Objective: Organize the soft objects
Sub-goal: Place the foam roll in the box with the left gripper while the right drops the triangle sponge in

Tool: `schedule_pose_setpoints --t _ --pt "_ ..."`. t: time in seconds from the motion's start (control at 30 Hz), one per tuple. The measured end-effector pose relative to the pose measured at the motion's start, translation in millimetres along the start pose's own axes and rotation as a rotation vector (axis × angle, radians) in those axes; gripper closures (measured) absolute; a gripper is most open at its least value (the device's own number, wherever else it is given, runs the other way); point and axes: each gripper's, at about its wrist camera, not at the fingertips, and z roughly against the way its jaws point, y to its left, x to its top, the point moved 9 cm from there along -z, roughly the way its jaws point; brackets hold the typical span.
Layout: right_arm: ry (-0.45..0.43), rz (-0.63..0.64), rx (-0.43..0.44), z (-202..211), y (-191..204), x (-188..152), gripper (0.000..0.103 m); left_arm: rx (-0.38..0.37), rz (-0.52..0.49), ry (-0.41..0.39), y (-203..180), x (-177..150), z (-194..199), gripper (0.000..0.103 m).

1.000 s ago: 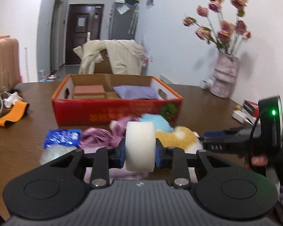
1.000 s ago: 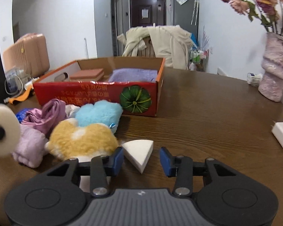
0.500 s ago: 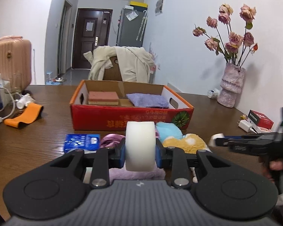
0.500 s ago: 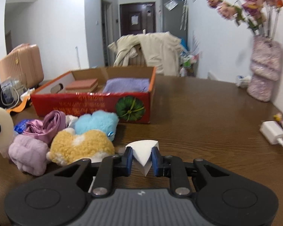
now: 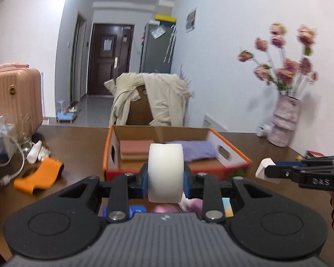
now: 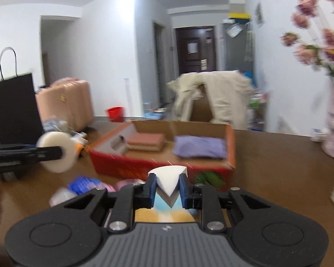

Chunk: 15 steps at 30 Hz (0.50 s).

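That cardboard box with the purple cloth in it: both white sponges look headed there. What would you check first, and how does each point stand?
1. Left gripper pinches the round white sponge: ok.
2. Right gripper pinches the wedge sponge: ok.
3. Both sponges lifted off the table: ok.
4. Box open, with bare floor in front of the pink pad and purple cloth: ok.
5. Grippers apart from each other: ok.
6. Sponges already over the box: cannot tell.
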Motion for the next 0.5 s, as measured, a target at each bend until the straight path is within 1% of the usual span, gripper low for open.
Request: schedule_pose_setpoints --t 0.07,0.1,0.17,0.2,0.3,0.4,0.47,0.5 --pt "0.037 0.013 0.034 -38.1 1.9 21.0 0.082 0.003 0.008 0.036 15.0 19.0 -38.2 0.074" --pt "0.064 0.027 0.037 -60.2 2.0 30.3 0.082 0.007 -0.013 0.055 19.9 26.0 -59.3 0.074" --pt "0.124 0.06 0.041 -105.2 0.7 45.8 0.082 0.048 -0.048 0.107 31.9 33.0 -101.9 0.074" --pt "0.15 0.063 0.034 -127.1 -1.8 53.7 0.082 0.044 -0.065 0.143 35.5 33.2 -121.2 0.074" --pt "0.232 0.074 0.01 -192.6 -7.5 72.0 0.081 0.066 -0.062 0.239 53.0 28.9 -171.0 0.074" --pt "0.3 0.044 -0.015 -249.3 -13.2 77.5 0.08 0.083 -0.045 0.3 68.6 22.4 -199.4 0.073" --pt "0.32 0.013 -0.035 -275.8 -18.1 73.8 0.077 0.089 -0.05 0.312 75.6 17.4 -207.1 0.066" --pt "0.318 -0.013 -0.044 -287.9 -21.9 72.0 0.075 0.094 -0.051 0.299 78.3 16.4 -208.1 0.053"
